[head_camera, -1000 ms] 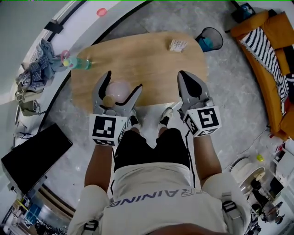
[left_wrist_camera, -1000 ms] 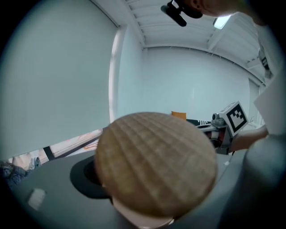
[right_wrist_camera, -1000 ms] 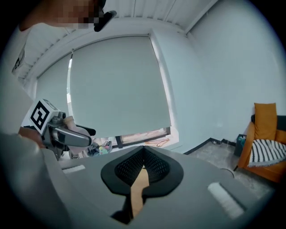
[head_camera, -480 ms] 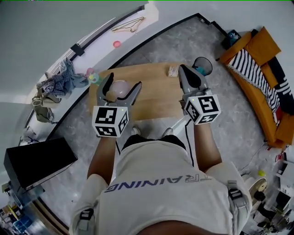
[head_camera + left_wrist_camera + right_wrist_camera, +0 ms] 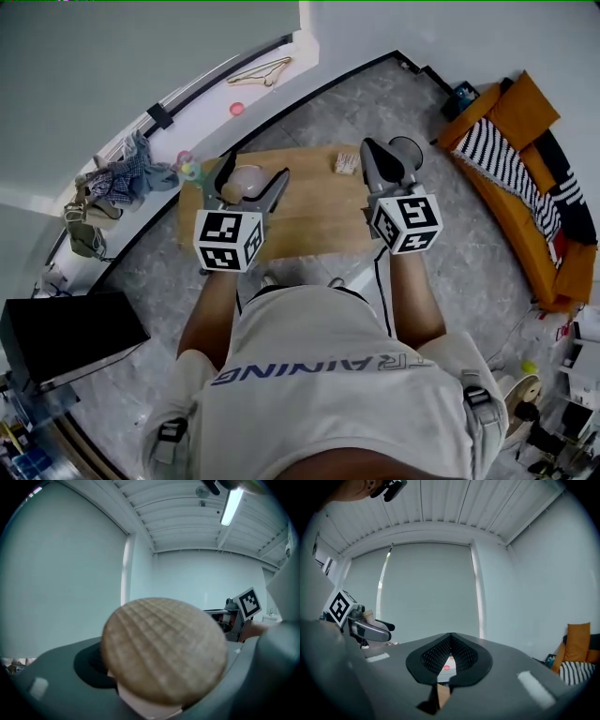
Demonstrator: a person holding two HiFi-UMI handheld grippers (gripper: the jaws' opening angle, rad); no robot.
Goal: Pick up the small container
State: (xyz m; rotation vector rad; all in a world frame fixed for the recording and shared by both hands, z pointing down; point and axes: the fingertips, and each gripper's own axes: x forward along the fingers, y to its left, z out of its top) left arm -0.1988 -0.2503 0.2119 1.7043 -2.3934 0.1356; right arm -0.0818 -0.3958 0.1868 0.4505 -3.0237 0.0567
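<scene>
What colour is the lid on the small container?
Light brown, wood-grained lid on the small container; clearest in the left gripper view.

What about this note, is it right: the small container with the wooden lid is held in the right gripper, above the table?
Wrong gripper: the left gripper holds the small container above the table, as the left gripper view shows.

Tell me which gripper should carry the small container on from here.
Left. The left gripper already clamps the small container between its jaws, while the right gripper is shut and empty.
</scene>
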